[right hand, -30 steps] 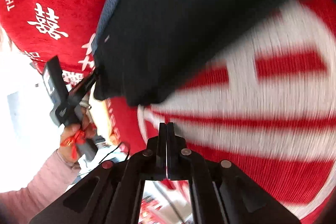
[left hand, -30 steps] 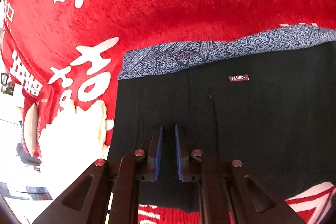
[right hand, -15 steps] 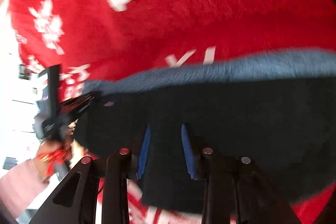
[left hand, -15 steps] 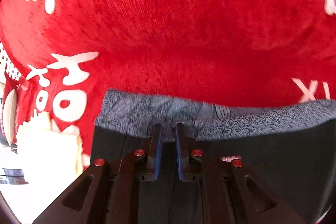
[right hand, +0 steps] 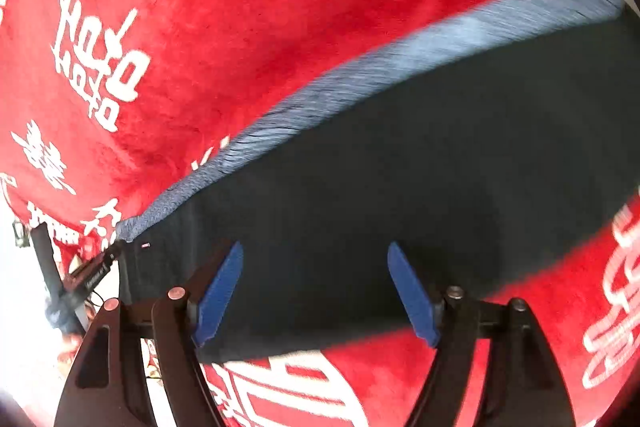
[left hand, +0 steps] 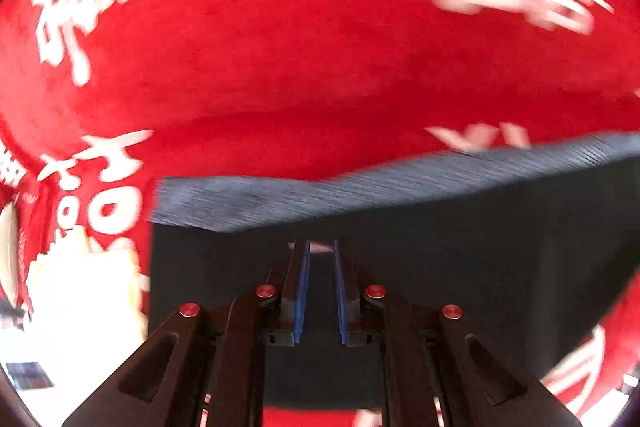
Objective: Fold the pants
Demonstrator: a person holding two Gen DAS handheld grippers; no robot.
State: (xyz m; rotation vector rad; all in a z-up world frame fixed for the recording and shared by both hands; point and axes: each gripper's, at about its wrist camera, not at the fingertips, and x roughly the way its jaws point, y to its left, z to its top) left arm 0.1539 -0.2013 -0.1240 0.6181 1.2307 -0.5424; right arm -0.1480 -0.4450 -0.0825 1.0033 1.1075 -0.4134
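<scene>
Blue rubber lines the jaws of both tools. On the right gripper [right hand: 316, 291] they have just been opening and now stand wide, nothing between them, hovering over the dark cloth without pressing on it. On the left gripper [left hand: 320, 287] the jaws are drawn almost together; dark fabric shows in the narrow slot, but whether they pinch a layer of it cannot be told from this blurred view. Beneath both lie the pants [right hand: 400, 163], black, folded into a broad slab with a speckled grey-blue waistband [right hand: 360, 79] along the far edge, flat on a red blanket [right hand: 240, 7] printed with white characters; in the right-wrist view the left tool meets the garment's left corner. By my reading, one fold is laid down and the hands are setting up for the next. That move calls for the right jaws to come down on an edge or corner, close on all layers together, and carry it across level with the left hand so the stack stays square.
</scene>
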